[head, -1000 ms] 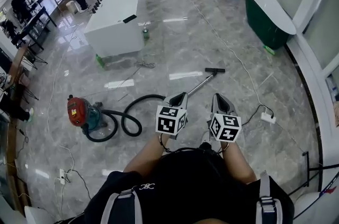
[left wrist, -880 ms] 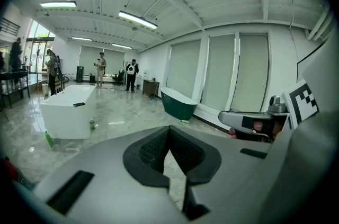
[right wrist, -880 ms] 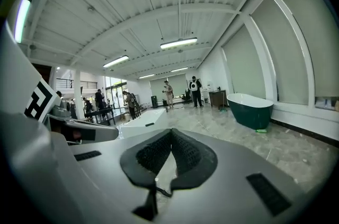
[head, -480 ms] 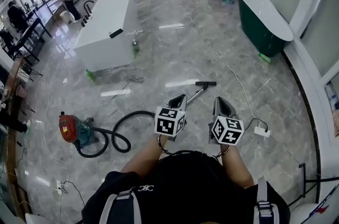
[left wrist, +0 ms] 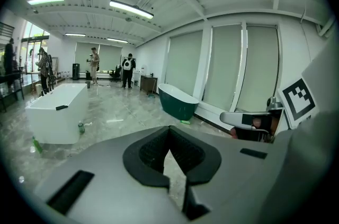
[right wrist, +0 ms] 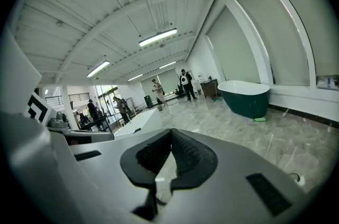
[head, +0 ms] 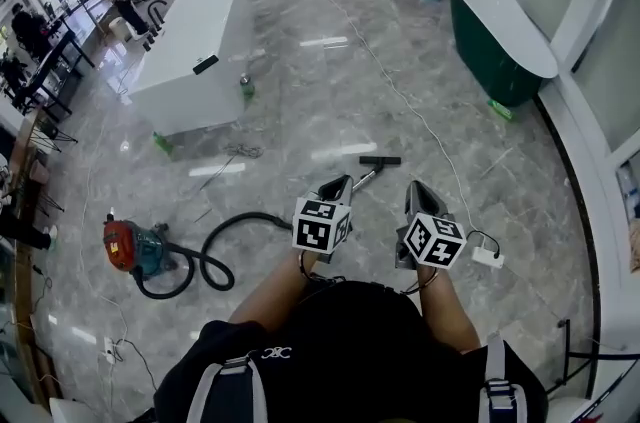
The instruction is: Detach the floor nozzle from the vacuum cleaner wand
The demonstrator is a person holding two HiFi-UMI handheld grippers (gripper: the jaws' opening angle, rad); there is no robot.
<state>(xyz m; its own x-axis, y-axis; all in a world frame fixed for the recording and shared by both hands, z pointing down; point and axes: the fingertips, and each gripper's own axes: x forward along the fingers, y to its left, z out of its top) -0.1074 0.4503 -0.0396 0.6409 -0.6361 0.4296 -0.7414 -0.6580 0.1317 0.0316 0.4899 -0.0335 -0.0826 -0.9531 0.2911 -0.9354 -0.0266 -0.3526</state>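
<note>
Closer now than a second ago, the flat black floor nozzle is sitting just ahead of both grippers in the head view, while the red and teal canister vacuum cleaner and its looping black hose are sliding toward the left edge as the person is walking forward. Nothing of the task is being done yet: the nozzle is lying on the grey marble floor, still joined to the slim silver metal wand, and neither tool is touching it. The left gripper is hovering over the wand's near end with its jaws pressed together on nothing, and the right gripper is hanging just beside it, likewise closed and empty. Reaching down, taking hold of wand and nozzle, and pulling them apart are all still waiting, as far as I can judge. As for containers, the dark green freestanding bathtub is standing well apart at the right wall, and its white inside is showing nothing in it.
</note>
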